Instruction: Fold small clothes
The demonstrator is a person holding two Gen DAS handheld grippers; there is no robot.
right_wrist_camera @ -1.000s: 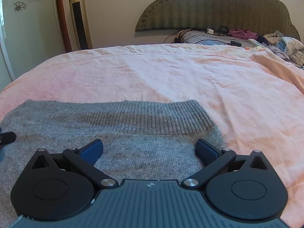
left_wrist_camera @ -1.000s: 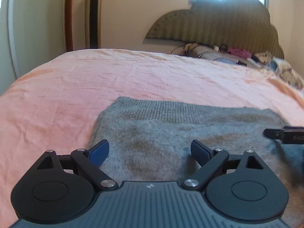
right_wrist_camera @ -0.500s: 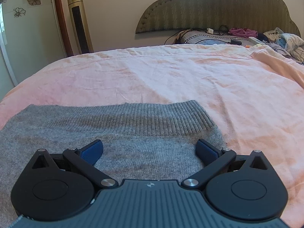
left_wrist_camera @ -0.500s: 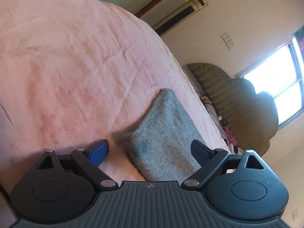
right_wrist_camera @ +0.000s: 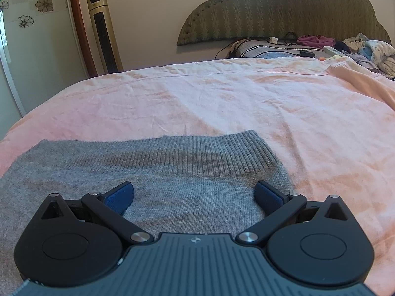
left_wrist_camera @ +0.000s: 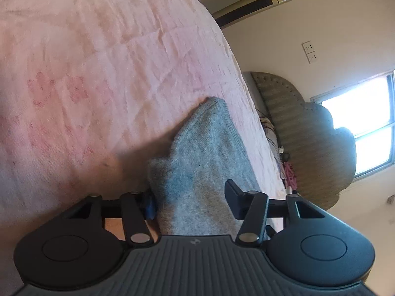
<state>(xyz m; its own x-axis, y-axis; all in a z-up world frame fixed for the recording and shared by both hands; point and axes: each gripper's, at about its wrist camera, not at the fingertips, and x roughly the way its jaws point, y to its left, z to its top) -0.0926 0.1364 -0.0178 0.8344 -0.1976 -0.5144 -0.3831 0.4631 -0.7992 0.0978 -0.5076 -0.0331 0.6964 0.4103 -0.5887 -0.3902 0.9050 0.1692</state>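
**Mia:** What is the left hand-held gripper (left_wrist_camera: 191, 197) doing?

**Ben:** It is tipped over on its side. A bunched-up edge of the gray sweater (left_wrist_camera: 205, 162) sits between its fingers. The blue finger pad (left_wrist_camera: 149, 203) on one side is right against the knit. The other finger looks a bit off the cloth, so I cannot tell if it is pinching yet.

**Mia:** And the right hand-held gripper (right_wrist_camera: 193, 196)?

**Ben:** Its two blue pads are far apart, so it is wide open. It holds nothing. It is just over the sweater (right_wrist_camera: 153, 172), near the right end.

**Mia:** Where is the sweater?

**Ben:** It lies on the bed, on the pink bedsheet (right_wrist_camera: 222, 103). In the right view it is spread flat, with the ribbed band (right_wrist_camera: 192, 153) along the far edge (the band has little up-and-down lines).

**Mia:** What is past the sweater?

**Ben:** Lots of wrinkly pink sheet. Then the green headboard (right_wrist_camera: 284, 12) by the wall. A pile of clothes (right_wrist_camera: 365, 51) is at the head of the bed on the right. A gold tower fan (right_wrist_camera: 105, 32) stands by the wall on the left. The left view shows a bright window (left_wrist_camera: 365, 128) too.
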